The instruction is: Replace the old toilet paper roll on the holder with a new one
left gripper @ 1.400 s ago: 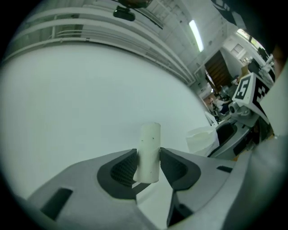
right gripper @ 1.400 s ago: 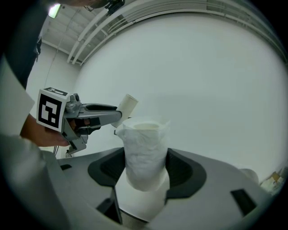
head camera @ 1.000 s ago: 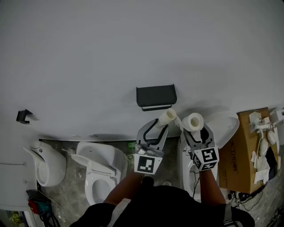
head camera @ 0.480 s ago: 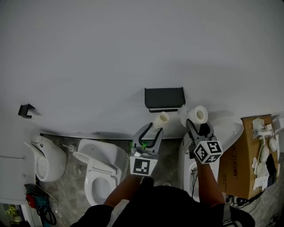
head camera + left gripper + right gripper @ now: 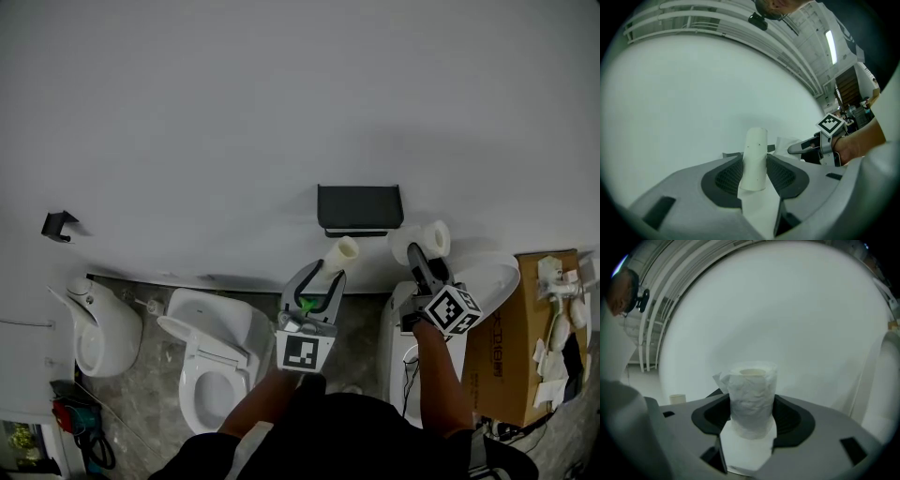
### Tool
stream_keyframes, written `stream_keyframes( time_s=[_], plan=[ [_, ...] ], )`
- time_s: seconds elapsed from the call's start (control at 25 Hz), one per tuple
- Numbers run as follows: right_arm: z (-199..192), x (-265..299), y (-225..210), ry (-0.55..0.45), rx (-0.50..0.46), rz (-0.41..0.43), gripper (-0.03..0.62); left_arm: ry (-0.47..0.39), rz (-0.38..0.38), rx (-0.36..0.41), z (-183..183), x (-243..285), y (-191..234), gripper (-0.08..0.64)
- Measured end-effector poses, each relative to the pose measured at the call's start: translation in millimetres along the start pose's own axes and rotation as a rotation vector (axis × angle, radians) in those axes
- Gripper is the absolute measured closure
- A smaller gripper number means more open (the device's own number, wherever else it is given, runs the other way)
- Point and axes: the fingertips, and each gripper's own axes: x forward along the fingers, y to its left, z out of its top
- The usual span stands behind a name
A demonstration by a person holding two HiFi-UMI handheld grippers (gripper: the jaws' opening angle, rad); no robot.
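Note:
A black wall holder [image 5: 359, 208] hangs on the white wall with no roll on it. My left gripper [image 5: 330, 269] is shut on a bare cardboard tube [image 5: 340, 253], held below and left of the holder. In the left gripper view the tube [image 5: 754, 158] stands upright between the pads of that gripper [image 5: 754, 172]. My right gripper [image 5: 419, 253] is shut on a full white paper roll [image 5: 420, 241], just right of the holder's lower corner. The right gripper view shows the roll [image 5: 751, 397] clamped in that gripper [image 5: 750, 417], with a loose sheet at its side.
Below the wall stand a toilet with its seat up [image 5: 211, 361], a white fixture at the left [image 5: 98, 339] and another toilet under my right arm [image 5: 492, 279]. A cardboard box [image 5: 511, 333] with clutter stands at the right. A small black hook [image 5: 58, 225] is on the wall.
The left gripper has drawn the tube left and down, away from under the holder. The right gripper has rolled, turning the paper roll, and has come closer to the holder's right side.

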Motion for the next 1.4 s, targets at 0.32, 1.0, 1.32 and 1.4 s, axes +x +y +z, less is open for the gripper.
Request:
stream_keyframes(
  time_s=[0.32, 1.0, 1.32, 1.4],
  plan=[
    [-8, 12, -18, -0.068, 0.434, 0.002, 0.324, 0.003, 0.015, -0.008, -2, -9, 8, 0.399],
    [-29, 33, -34, -0.149, 0.830, 0.005, 0.324, 0.050, 0.091, -0.083, -18, -27, 41, 0.399],
    [-32, 39, -26, -0.105, 0.846, 0.046, 0.324, 0.050, 0.111, -0.085, -19, -23, 33, 0.399],
    [-38, 44, -16, -0.081, 0.846, 0.065, 0.324, 0.054, 0.121, -0.081, -21, -26, 40, 0.400]
  ],
)
